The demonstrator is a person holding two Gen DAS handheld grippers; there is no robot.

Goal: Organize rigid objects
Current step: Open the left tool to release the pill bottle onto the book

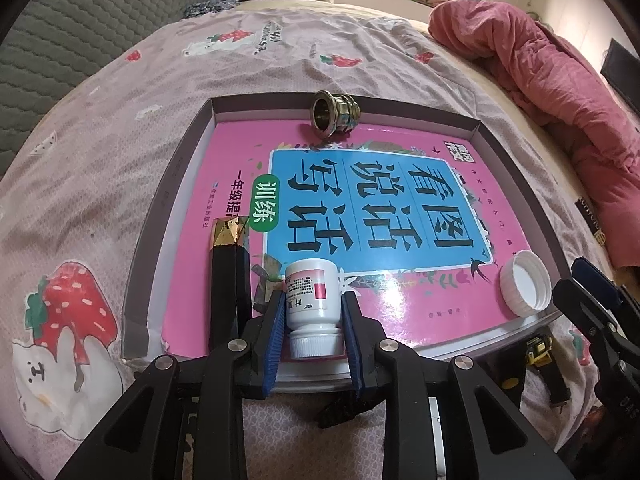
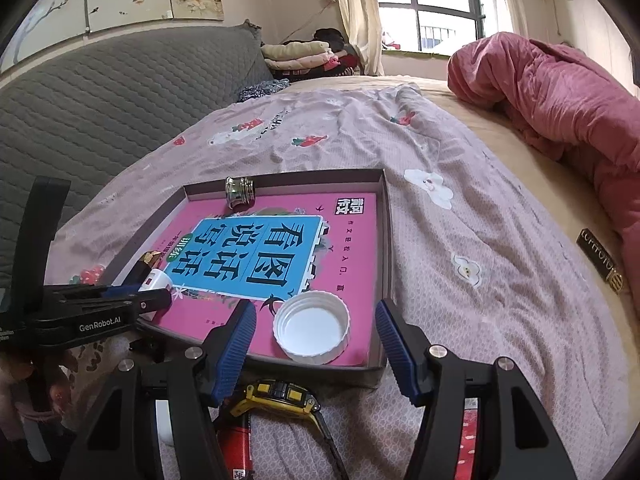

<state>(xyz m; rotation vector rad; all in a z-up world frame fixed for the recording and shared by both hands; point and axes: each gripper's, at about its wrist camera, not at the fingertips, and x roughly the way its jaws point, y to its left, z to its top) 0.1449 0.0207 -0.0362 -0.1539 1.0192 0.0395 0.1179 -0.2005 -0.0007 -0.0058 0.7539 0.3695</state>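
A white pill bottle (image 1: 314,304) is clamped on its side by the left tool (image 1: 314,312) inside the tray (image 1: 168,200). The right tool (image 2: 316,336) is held spread, empty, beside a white cap (image 2: 311,326).

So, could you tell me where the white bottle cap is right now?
The white bottle cap lies open side up in the tray's near right corner, on the pink book, just ahead of the open right gripper.

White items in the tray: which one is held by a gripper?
The pill bottle, lying between the left gripper's fingers. The white cap lies free, open side up, before the open right gripper.
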